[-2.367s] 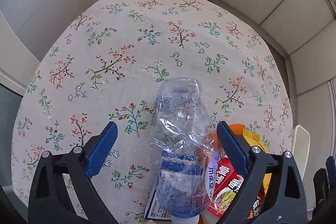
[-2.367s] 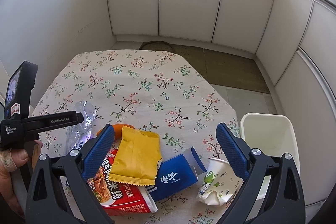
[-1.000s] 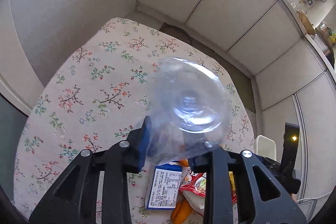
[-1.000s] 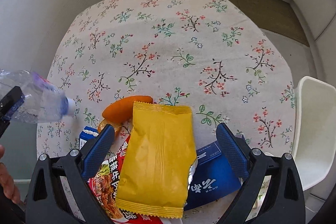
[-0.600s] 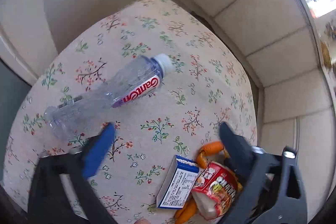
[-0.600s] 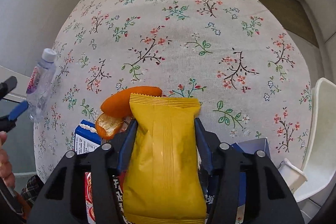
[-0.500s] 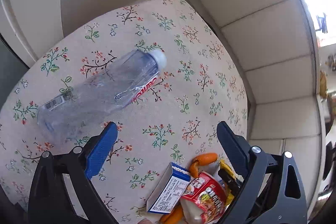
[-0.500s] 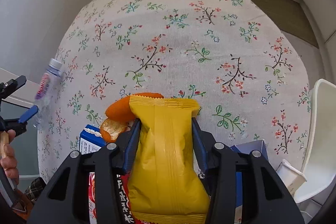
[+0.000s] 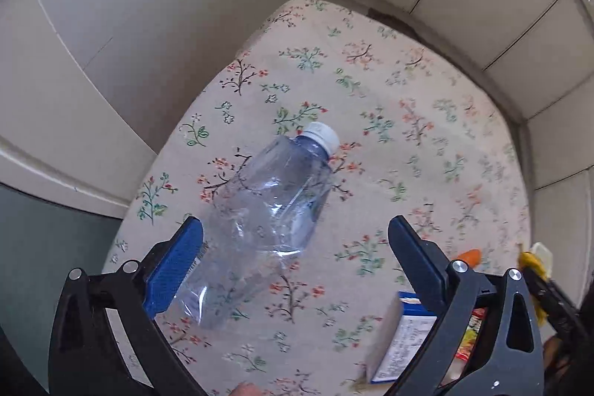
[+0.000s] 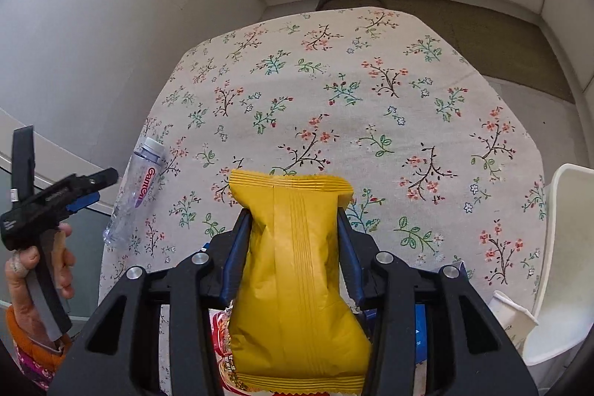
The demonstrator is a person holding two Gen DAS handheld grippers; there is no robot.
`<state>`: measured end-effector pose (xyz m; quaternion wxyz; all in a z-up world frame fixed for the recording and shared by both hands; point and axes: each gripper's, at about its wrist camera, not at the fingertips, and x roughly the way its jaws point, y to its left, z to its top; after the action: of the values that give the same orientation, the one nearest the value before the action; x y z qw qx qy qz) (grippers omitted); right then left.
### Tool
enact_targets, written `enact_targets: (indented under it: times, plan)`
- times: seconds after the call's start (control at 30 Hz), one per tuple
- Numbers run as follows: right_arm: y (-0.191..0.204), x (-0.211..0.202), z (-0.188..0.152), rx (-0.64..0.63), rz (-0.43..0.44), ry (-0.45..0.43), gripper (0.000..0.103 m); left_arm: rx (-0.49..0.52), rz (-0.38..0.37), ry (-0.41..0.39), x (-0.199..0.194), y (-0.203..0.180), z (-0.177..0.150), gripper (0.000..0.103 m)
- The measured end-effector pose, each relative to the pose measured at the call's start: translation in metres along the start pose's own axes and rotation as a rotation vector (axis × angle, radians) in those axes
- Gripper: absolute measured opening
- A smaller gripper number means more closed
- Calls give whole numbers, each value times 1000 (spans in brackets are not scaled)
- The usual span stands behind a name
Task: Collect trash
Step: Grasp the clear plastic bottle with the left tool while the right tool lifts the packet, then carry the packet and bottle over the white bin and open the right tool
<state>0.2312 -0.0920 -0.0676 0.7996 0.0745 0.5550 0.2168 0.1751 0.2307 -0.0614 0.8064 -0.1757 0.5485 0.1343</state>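
Observation:
A clear plastic bottle [image 9: 267, 221] with a white cap lies on the floral table [image 9: 389, 136] near its left edge. My left gripper [image 9: 295, 255] is open above it, the bottle's base next to the left finger. The bottle also shows in the right wrist view [image 10: 135, 192], with the left gripper [image 10: 91, 188] beside it. My right gripper [image 10: 293, 240] is shut on a yellow snack packet [image 10: 297, 277] and holds it above the table.
A white bin [image 10: 557, 255] stands off the table's right edge. A crumpled paper cup [image 10: 514, 316], a blue carton [image 9: 401, 336], a red noodle packet [image 9: 469, 333] and orange peel [image 9: 469, 255] lie at the table's near side. Walls and cabinets surround the table.
My left gripper let go of the bottle, which now lies on the table's left side. My right gripper closed on the yellow packet and lifted it.

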Motion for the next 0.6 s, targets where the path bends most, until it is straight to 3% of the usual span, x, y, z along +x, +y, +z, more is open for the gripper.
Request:
enact_targets:
  times: [0.23,0.37,0.47,0.53,0.57,0.6]
  plan:
    - [-4,-10,1,0,0,-20,44,224,164,39,38,-24,5,94]
    - [-6,-7,-1,1,-2,-9,44,339,266,74,55,-38,4,63]
    - [-4,-5,-1,-6,-1,-5,44,348,306,87,61,-31,2,51]
    - [-4,-6,-1,-5,3,-9,44,314,279,80,54,-22,5,41]
    - [-4,-7,0,-3,6,-12,44,293,256,76,51,-19,6,28]
    - [-4,-8,0,-1,11,-15,44,270,223,69,47,-15,8,26]
